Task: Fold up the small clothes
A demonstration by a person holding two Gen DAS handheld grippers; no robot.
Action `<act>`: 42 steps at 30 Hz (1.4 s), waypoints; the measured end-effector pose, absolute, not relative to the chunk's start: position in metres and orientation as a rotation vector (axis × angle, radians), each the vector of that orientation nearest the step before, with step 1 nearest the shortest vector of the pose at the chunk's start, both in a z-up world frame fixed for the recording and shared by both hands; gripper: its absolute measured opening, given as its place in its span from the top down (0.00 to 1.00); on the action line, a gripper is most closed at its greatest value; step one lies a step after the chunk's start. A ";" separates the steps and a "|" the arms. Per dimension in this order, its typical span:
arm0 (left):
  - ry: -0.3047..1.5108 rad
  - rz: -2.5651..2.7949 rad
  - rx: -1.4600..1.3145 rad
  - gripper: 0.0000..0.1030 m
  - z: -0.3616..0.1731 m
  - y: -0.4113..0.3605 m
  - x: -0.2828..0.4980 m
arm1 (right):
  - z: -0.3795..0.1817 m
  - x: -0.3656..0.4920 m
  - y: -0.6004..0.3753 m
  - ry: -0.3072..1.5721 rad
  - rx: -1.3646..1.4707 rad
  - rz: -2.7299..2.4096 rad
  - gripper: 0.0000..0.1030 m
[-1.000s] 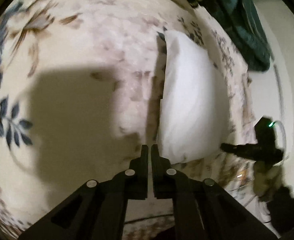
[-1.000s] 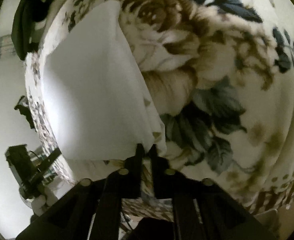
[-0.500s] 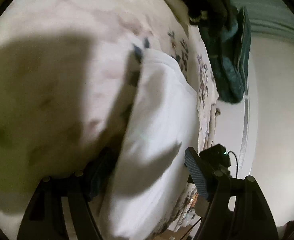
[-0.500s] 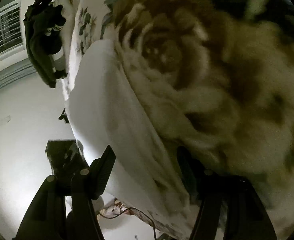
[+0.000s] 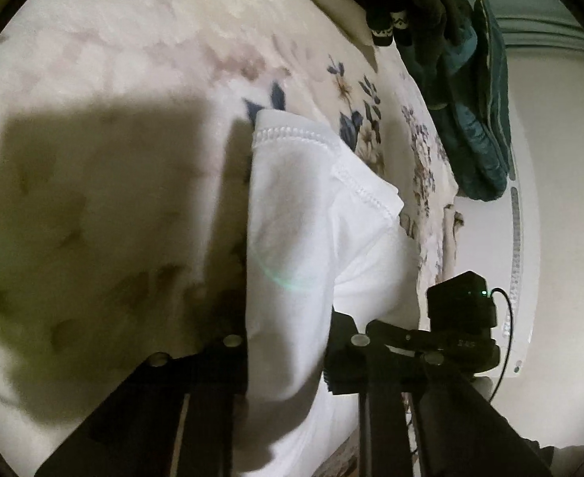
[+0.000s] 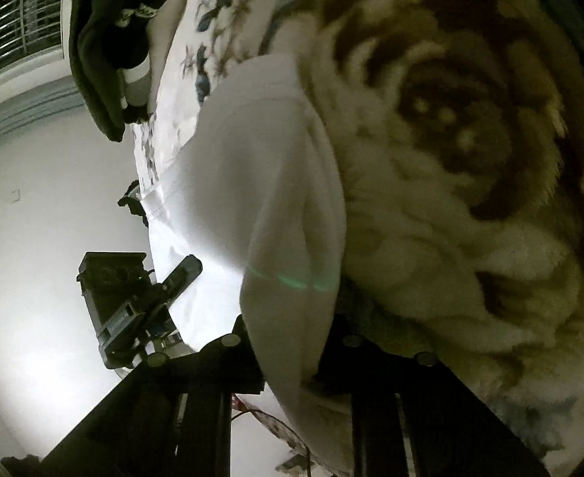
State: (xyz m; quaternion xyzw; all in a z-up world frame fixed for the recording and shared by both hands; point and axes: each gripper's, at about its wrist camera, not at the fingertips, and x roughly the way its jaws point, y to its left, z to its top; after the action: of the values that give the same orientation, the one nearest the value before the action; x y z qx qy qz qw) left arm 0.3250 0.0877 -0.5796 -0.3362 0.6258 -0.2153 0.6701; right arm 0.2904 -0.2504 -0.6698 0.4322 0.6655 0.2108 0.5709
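Note:
A small white garment with stitched hems lies folded on a floral fleece blanket. In the left wrist view my left gripper has its jaws spread, and the near end of the garment lies between them. In the right wrist view the same garment runs down between the spread jaws of my right gripper, beside a large brown rose print. The other gripper shows as a dark device at the edge of each view. The fingertips are hidden by cloth.
Dark green and black clothes are piled at the far end of the blanket, also seen in the right wrist view. A pale wall or floor lies past the blanket's edge. A barred window is at far left.
Both grippers were shut beside the garment one second ago. They have opened wide and moved forward, so the garment's near edge now sits between each pair of jaws.

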 end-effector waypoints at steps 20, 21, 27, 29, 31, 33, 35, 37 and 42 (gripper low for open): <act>1.385 -0.560 -0.818 0.86 -0.579 0.090 0.325 | -0.661 0.281 -0.237 1.515 1.105 0.442 0.87; 1.386 -0.568 -0.800 0.87 -0.570 0.091 0.329 | -0.652 0.282 -0.233 1.506 1.098 0.430 0.88; 1.359 -0.622 -0.749 0.87 -0.507 0.118 0.357 | -0.567 0.305 -0.206 1.443 1.047 0.403 0.88; 1.326 -0.638 -0.721 0.87 -0.478 0.125 0.374 | -0.536 0.323 -0.197 1.409 1.036 0.409 0.88; 1.285 -0.646 -0.690 0.87 -0.447 0.134 0.396 | -0.505 0.352 -0.186 1.373 1.017 0.421 0.88; 1.245 -0.646 -0.676 0.87 -0.422 0.142 0.422 | -0.479 0.384 -0.178 1.343 1.004 0.436 0.88; 1.204 -0.630 -0.668 0.87 -0.401 0.150 0.457 | -0.455 0.423 -0.172 1.310 0.980 0.454 0.88; 1.163 -0.607 -0.655 0.86 -0.384 0.156 0.494 | -0.433 0.474 -0.158 1.277 0.952 0.472 0.88; 1.091 -0.553 -0.605 0.86 -0.369 0.162 0.588 | -0.411 0.595 -0.129 1.235 0.884 0.493 0.88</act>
State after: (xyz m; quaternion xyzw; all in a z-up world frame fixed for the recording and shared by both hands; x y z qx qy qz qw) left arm 0.5876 0.1620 -0.3686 -0.2796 0.5041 -0.2555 0.7762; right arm 0.5952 -0.1288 -0.4114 0.3965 0.5540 0.2211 0.6979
